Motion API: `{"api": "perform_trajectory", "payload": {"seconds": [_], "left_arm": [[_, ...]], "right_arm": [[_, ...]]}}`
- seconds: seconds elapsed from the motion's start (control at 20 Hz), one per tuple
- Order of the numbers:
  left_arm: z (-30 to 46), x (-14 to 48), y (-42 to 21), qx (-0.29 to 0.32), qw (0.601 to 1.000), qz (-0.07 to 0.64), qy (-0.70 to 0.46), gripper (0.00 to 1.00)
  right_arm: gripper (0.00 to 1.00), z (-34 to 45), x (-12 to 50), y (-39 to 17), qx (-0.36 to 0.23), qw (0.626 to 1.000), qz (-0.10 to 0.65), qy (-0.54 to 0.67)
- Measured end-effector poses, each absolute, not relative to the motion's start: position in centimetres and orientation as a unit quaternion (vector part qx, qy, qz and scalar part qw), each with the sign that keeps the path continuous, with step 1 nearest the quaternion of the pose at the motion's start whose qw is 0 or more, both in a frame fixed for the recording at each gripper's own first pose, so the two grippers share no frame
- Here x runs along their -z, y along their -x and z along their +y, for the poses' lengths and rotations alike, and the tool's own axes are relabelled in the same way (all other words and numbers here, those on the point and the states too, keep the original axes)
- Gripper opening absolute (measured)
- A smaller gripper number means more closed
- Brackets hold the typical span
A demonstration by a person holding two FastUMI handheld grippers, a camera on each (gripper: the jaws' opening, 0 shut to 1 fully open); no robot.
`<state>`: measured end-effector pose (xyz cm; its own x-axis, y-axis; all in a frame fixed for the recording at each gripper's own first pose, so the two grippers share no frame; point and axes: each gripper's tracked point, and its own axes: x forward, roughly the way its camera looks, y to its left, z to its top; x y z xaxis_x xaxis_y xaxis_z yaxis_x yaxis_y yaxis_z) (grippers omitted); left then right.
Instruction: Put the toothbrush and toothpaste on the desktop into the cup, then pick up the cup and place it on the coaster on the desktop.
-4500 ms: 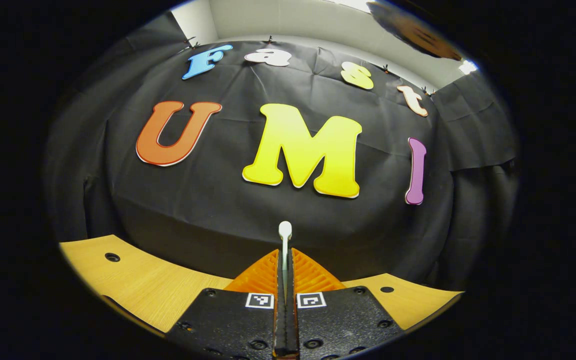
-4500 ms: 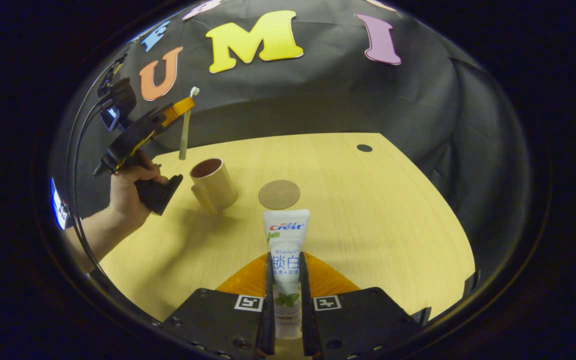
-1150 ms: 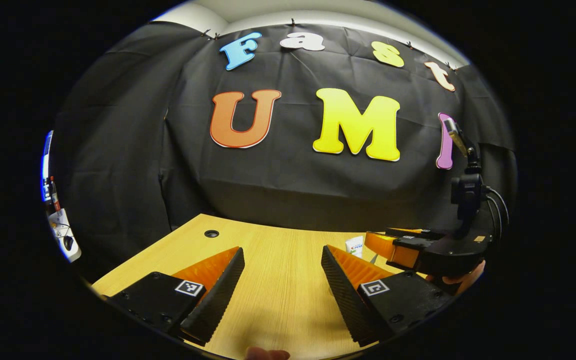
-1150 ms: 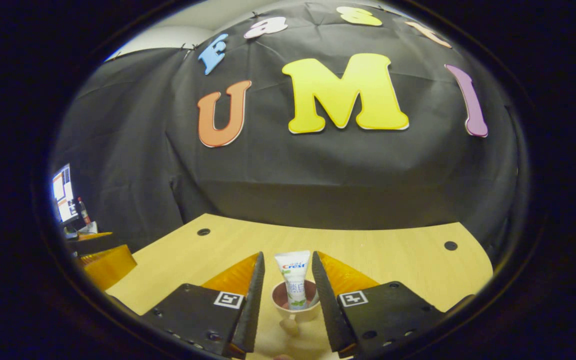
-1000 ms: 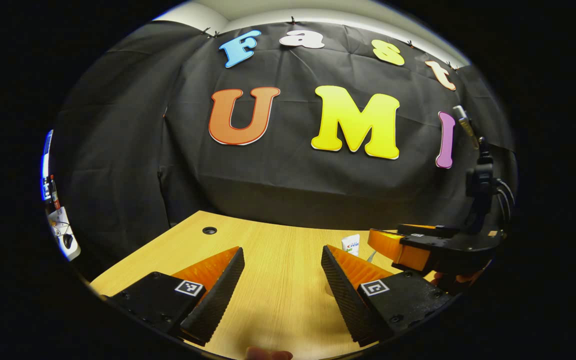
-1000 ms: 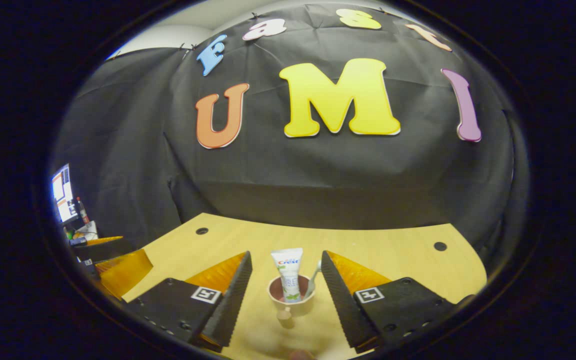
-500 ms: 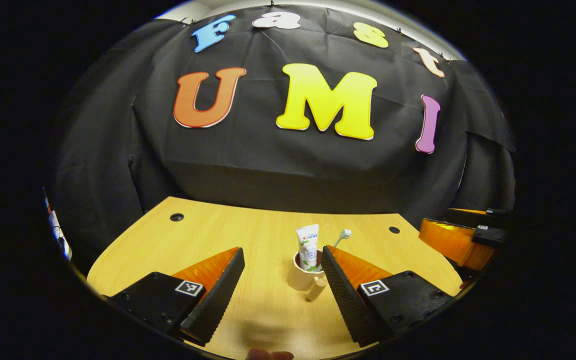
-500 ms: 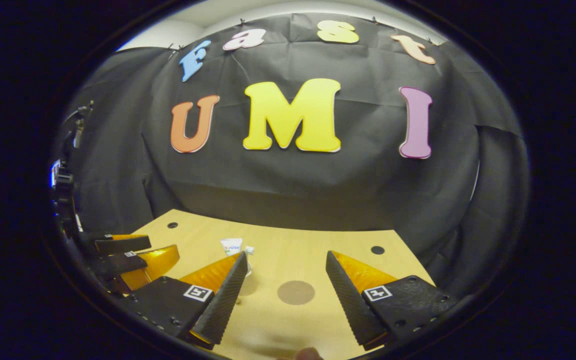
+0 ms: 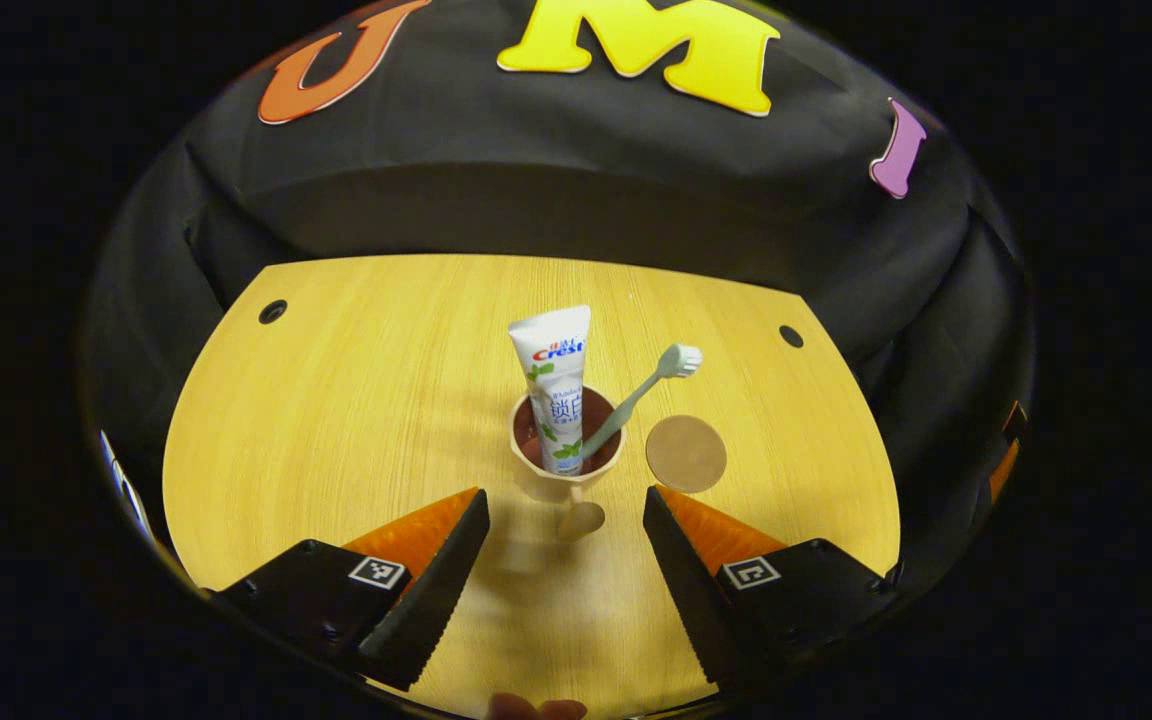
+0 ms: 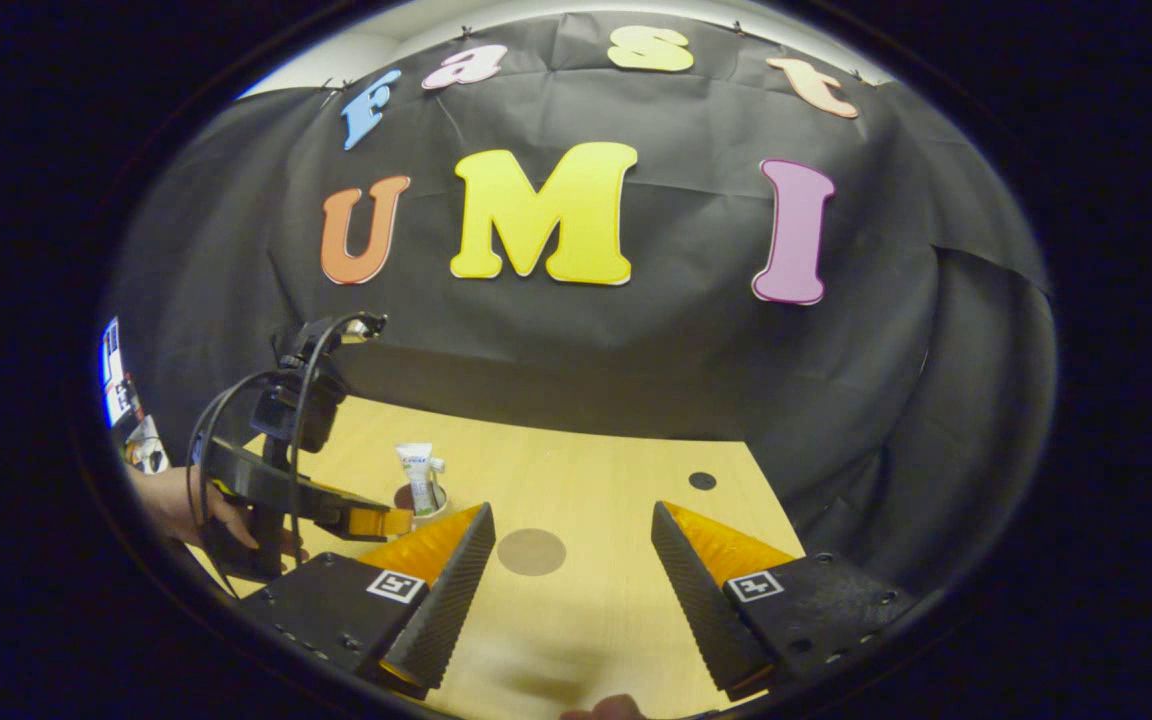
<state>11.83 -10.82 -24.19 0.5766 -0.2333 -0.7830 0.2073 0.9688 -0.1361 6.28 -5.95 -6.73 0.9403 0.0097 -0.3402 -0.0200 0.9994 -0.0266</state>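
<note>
cup: beige handled cup [image 9: 566,470] on the desk, white toothpaste tube [image 9: 553,380] and pale green toothbrush [image 9: 636,395] inside
left gripper [image 9: 564,560]: fingers spread wide, empty, cup just ahead
right gripper [image 10: 568,575]: fingers apart, empty
coaster: round brown coaster [image 9: 686,453] just beside cup
desk: light wooden desktop [image 9: 356,400], black cloth wall [image 10: 636,380] behind

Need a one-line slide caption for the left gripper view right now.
Open left gripper faces the cup holding toothpaste and toothbrush, beside the coaster.
</note>
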Motion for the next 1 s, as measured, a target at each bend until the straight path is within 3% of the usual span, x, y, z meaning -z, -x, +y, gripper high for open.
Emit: {"api": "perform_trajectory", "payload": {"seconds": [0.55,0.65,0.7,0.85,0.9,0.95,1.0], "left_arm": [[-11.8,28.6,-9.2,0.103,0.829,0.55,0.001,0.95],[-11.6,31.2,-10.6,0.104,0.827,0.552,-0.004,0.84],[-11.6,28.9,-9.5,0.106,0.824,0.556,-0.004,0.73],[-12.4,29.7,-9.2,0.106,0.819,0.565,0.003,0.54],[-12.4,29.7,-9.2,0.101,0.82,0.564,0.001,0.4],[-12.2,29.6,-9.2,0.099,0.821,0.563,-0.006,0.41],[-11.8,29.7,-9.3,0.099,0.821,0.562,-0.02,0.33]], "right_arm": [[0.94,-7.4,8.6,-6.8,0.0,0.979,0.205,-0.015],[0.94,-7.2,8.9,-6.9,-0.001,0.978,0.208,-0.023],[0.94,-7.0,9.2,-6.9,-0.002,0.978,0.208,-0.026],[0.94,-6.7,9.7,-6.9,0.0,0.978,0.207,-0.033],[0.94,-6.7,10.0,-6.9,0.002,0.977,0.208,-0.036],[0.94,-6.7,10.3,-6.7,0.005,0.977,0.211,-0.042],[0.94,-6.6,10.6,-6.6,0.007,0.976,0.213,-0.049]]}}
